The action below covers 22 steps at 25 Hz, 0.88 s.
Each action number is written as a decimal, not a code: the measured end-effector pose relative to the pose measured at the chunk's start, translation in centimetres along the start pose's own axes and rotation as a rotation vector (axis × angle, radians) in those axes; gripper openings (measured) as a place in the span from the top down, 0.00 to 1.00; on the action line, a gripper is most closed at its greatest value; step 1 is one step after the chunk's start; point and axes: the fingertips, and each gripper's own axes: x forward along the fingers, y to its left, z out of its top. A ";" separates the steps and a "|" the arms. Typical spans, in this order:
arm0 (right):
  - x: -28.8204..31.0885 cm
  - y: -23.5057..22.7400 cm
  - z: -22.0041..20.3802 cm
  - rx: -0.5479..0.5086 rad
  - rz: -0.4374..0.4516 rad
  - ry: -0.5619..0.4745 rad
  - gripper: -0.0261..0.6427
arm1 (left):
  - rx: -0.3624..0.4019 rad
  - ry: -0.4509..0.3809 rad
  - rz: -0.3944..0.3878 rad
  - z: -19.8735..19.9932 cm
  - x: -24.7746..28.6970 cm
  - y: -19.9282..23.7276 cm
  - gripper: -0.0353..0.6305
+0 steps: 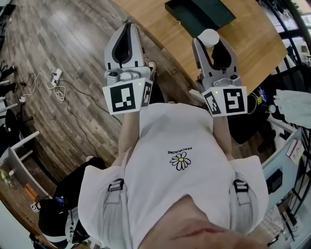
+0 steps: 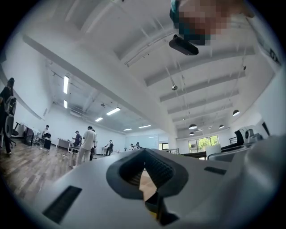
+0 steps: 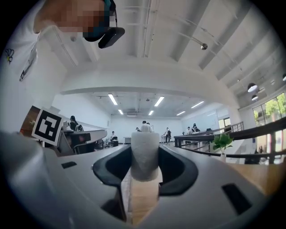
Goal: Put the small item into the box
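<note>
The small item (image 1: 209, 37) is a white, soft-looking cylinder. My right gripper (image 1: 211, 43) is shut on it and holds it just over the near edge of the wooden table (image 1: 252, 44). In the right gripper view the item (image 3: 144, 156) stands upright between the dark pads (image 3: 178, 170). The box (image 1: 199, 13) is dark green, open and shallow, and lies on the table beyond both grippers. My left gripper (image 1: 127, 26) hangs over the floor to the left of the table. Its jaws meet at the tip with nothing between them, as the left gripper view (image 2: 144, 152) also shows.
A power strip with cables (image 1: 57, 76) lies on the wooden floor at the left. A dark chair (image 1: 248, 121) and cluttered desks stand at the right. Both gripper cameras point up and out into a large hall with people in the distance (image 2: 88, 144) and a potted plant (image 3: 222, 143).
</note>
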 end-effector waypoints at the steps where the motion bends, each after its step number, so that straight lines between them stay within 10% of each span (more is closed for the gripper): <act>1: 1.5 -0.4 0.0 -0.022 -0.022 0.006 0.68 | -0.004 0.007 -0.012 -0.4 1.5 0.8 0.93; 22: 21.1 -5.2 0.4 -0.051 -0.279 0.024 0.69 | -0.033 0.058 -0.302 -3.3 23.2 8.8 0.93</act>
